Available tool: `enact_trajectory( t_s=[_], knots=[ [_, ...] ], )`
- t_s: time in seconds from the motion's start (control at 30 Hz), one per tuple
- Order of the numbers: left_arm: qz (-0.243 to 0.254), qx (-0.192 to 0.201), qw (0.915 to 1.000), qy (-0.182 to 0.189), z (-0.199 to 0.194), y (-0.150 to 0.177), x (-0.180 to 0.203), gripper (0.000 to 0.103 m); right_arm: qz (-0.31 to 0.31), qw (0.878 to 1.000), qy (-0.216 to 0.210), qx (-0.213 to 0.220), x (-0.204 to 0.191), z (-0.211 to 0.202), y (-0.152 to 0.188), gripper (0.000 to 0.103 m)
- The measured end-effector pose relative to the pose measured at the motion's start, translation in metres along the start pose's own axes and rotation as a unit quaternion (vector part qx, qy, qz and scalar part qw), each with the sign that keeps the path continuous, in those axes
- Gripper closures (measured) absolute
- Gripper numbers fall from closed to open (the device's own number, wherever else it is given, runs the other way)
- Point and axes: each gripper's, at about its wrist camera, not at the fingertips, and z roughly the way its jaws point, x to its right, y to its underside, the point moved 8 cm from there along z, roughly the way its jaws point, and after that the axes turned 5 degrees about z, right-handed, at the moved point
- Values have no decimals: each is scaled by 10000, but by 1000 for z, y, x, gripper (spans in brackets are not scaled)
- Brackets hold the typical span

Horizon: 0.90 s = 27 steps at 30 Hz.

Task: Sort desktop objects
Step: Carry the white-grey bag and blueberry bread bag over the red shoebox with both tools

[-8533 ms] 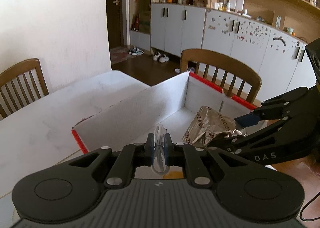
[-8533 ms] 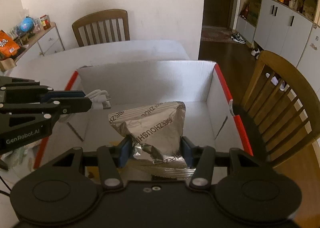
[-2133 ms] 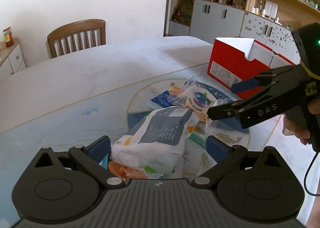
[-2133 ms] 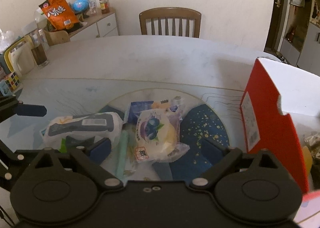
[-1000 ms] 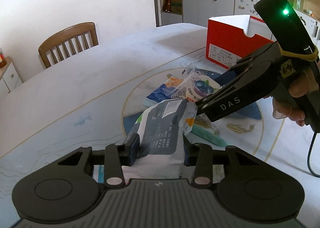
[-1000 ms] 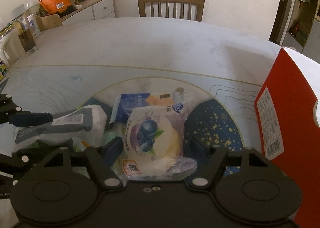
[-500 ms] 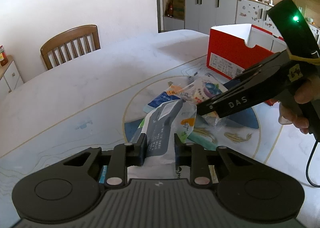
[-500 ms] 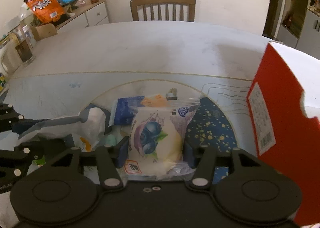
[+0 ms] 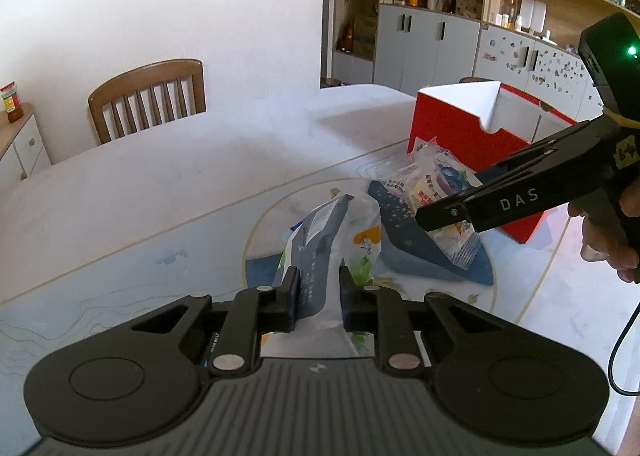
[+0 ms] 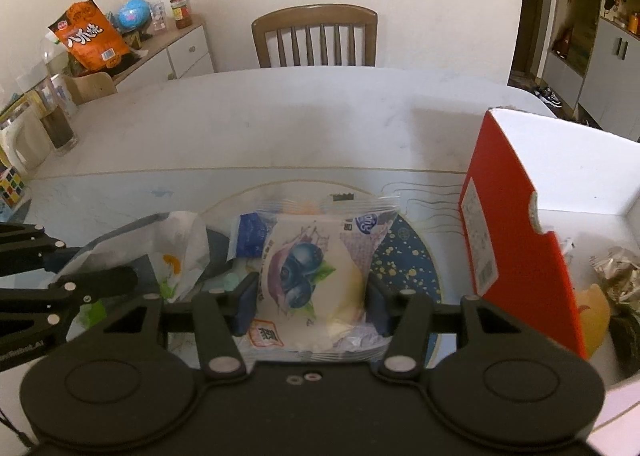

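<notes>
My left gripper has its jaws closing on a white and grey snack bag, pinched narrow between the pads and raised above the table mat. My right gripper is shut on a clear blueberry bread packet, held just above the mat. In the left wrist view the right gripper crosses from the right with that packet. The left gripper and its bag show at the left of the right wrist view. The red box stands open to the right.
A blue packet lies on the round blue mat. Inside the box are a silver foil bag and a yellow item. A chair stands beyond the white table. A cup and a puzzle cube sit far left.
Both grippers closed on their packets and rose: the left squeezed the white and grey bag narrow, and the right lifted the blueberry packet off the mat.
</notes>
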Motion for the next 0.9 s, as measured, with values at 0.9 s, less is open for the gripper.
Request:
enact_trajectory(
  t_s=[0.9],
  knots=[
    [-38,587,9974,408,-64,-47,47,87,152,9994,-40,300,15,-84,1,49]
  ],
)
